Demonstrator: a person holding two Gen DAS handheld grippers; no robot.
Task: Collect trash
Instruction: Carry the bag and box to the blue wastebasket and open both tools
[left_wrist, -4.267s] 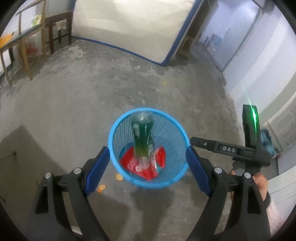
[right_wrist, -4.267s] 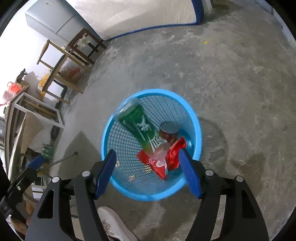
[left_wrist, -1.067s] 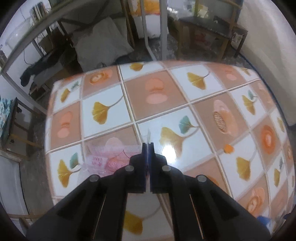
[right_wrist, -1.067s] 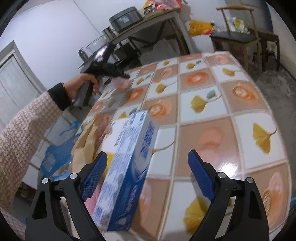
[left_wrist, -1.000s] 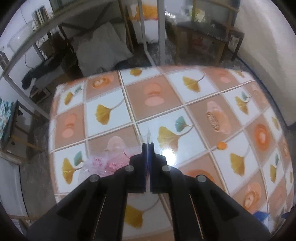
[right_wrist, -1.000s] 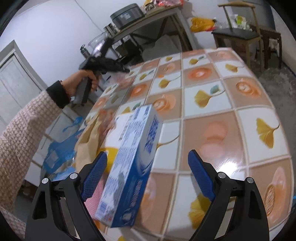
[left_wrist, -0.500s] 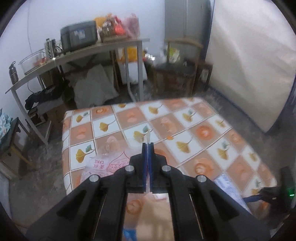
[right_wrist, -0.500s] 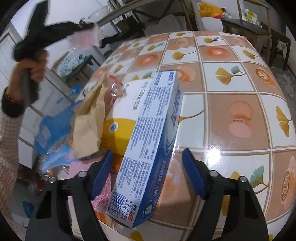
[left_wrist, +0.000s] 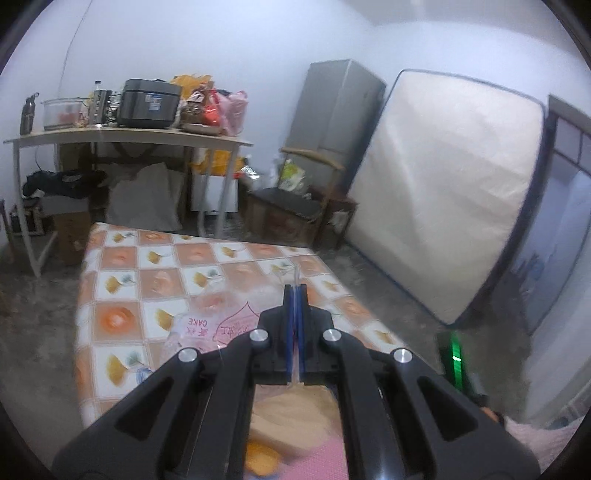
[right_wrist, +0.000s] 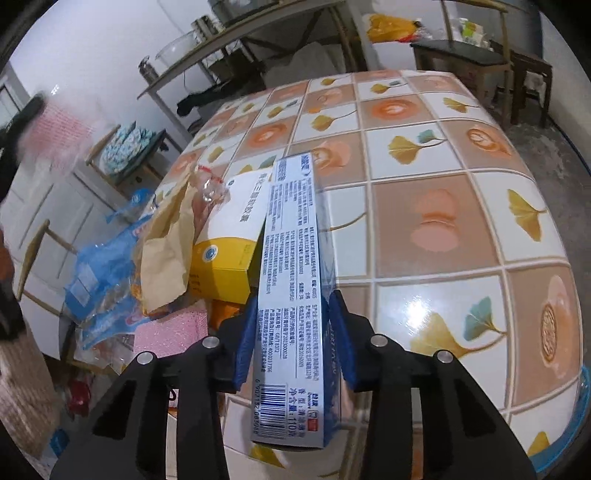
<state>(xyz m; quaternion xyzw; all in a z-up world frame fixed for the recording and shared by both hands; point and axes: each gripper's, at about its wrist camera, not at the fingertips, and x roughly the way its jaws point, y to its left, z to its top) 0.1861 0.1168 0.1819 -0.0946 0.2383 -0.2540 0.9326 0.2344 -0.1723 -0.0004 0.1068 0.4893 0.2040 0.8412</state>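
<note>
Just glossy cardboard box (right_wrist: 291, 280) between tongs (right_wrist: 293, 332)

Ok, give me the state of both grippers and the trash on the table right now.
left gripper: shut on clear cake wrapper, lifted off table
right gripper: has just been closing, pads against blue box
blue box: on edge, leaning on yellow box
brown paper bag: crumpled, on the pile

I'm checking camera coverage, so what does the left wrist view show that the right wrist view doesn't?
Only the left wrist view shows the mattress, the fridge and the left claw shut on a clear wrapper. Only the right wrist view shows the right claw, which has just been closing, around the blue box, beside a yellow box. Both show the tiled table.
</note>
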